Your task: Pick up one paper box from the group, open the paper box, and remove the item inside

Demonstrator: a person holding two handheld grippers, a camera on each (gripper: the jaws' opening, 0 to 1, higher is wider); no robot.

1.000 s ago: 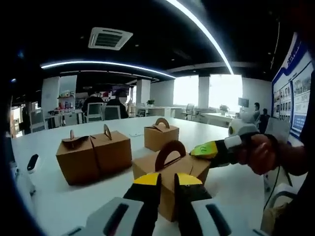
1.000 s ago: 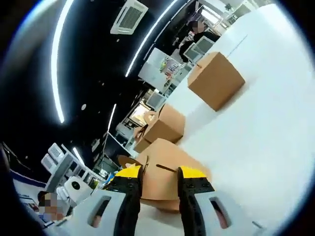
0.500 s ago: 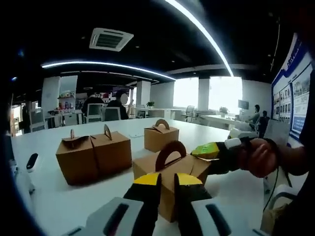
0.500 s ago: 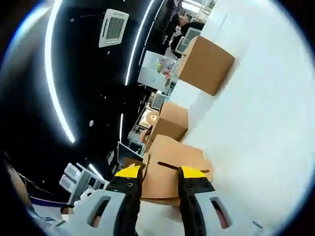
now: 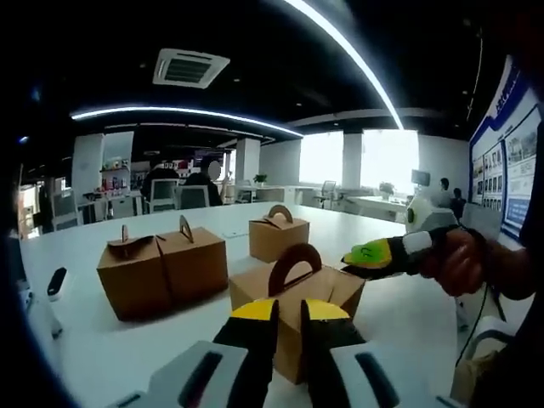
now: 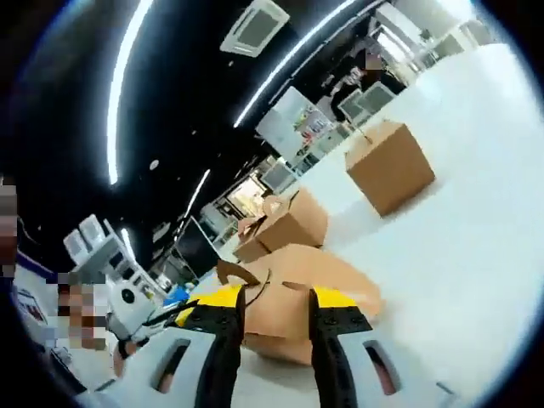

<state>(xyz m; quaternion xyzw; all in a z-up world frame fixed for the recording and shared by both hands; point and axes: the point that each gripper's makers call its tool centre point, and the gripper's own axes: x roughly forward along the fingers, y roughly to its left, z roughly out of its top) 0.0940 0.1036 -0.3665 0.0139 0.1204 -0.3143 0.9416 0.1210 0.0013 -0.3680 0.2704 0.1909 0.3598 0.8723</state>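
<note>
Left gripper view: looking along the left tongs [image 5: 287,316], rising from 6 o'clock with yellow tips parted by a narrow gap, nothing pinched between them. Sitting just past those tips, at centre, the nearest paper box [image 5: 297,293] with its arched handle standing up; lower front edge hidden behind the tips. Resting on the white tabletop [image 5: 127,340] at 9 o'clock, a pair of boxes [image 5: 161,268] touching side by side, and farther back near 12 o'clock a single box [image 5: 278,234]. Entering from 3 o'clock, the right tongs [image 5: 367,255], held by a hand [image 5: 463,262]; tip hovering just above the nearest box's right top corner, contact hard to judge, gap between its jaws impossible to read here. Compared with half a second ago, sitting a little higher and further toward 3 o'clock.

Right gripper view: tilted strongly. Showing the right tongs [image 6: 276,299] from 6 o'clock, tips apart, straddling the paper box [image 6: 302,293] where a flap stands up at 9 o'clock; whether pads touch cardboard not clear. Lying beyond, the pair [image 6: 285,225] and the single box [image 6: 393,166] toward 2 o'clock. Whole picture rolled since earlier.
</note>
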